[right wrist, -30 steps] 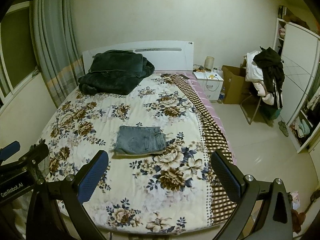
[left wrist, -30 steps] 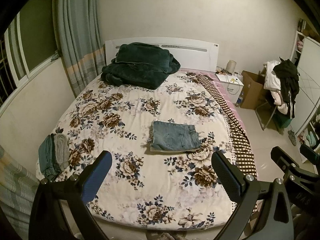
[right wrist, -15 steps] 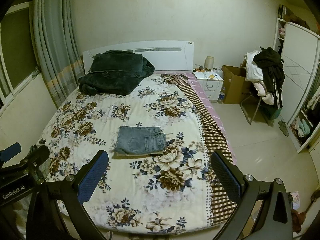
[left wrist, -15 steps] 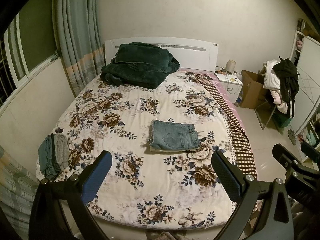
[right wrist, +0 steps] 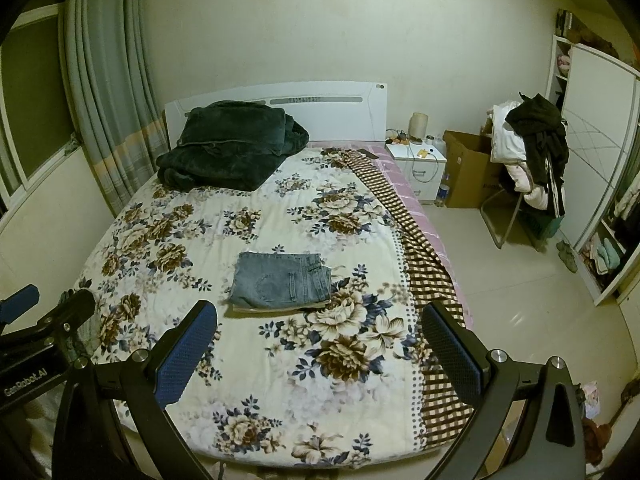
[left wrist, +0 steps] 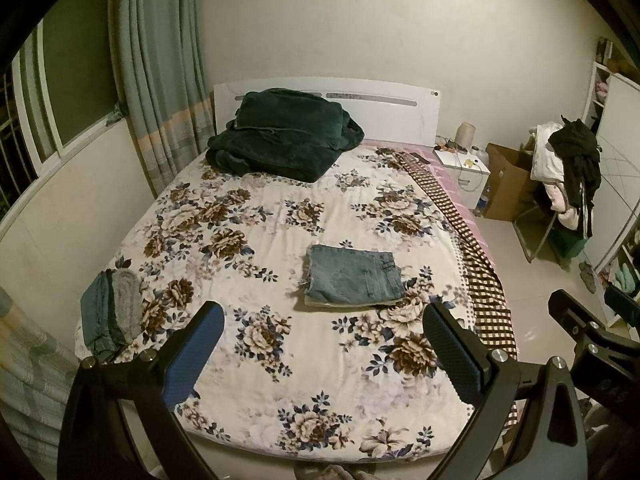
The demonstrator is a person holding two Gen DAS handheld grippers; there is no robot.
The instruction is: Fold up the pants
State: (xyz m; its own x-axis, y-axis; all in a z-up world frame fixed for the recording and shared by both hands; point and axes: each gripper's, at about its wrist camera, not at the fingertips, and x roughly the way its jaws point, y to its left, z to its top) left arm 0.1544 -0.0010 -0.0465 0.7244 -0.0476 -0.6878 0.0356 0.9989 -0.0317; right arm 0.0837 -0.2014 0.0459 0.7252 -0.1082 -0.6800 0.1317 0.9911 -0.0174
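Fingers of the left gripper [left wrist: 322,334] are standing wide apart at the foot of the bed [left wrist: 280,392], gripping nothing and hanging clear of the floral cover. Off to its right, the right gripper [right wrist: 318,334] is doing the same, jaws spread and holding nothing; each tool is showing at the edge of the other's view. Just beyond the fingertips, the pants [left wrist: 354,274], a pair of blue jeans, are lying folded into a neat flat rectangle near the middle of the mattress, well apart from both grippers. Along the bed's left edge, a small stack of folded dark clothes [left wrist: 112,312] is sitting by the window side. Farther back, a dark green blanket [left wrist: 284,140] is lying heaped against the white headboard [left wrist: 400,104]. Beside the bed on the right, a white nightstand [right wrist: 420,168] is standing next to a cardboard box [right wrist: 468,168], and a chair [right wrist: 528,160] piled with clothing is standing beyond them.
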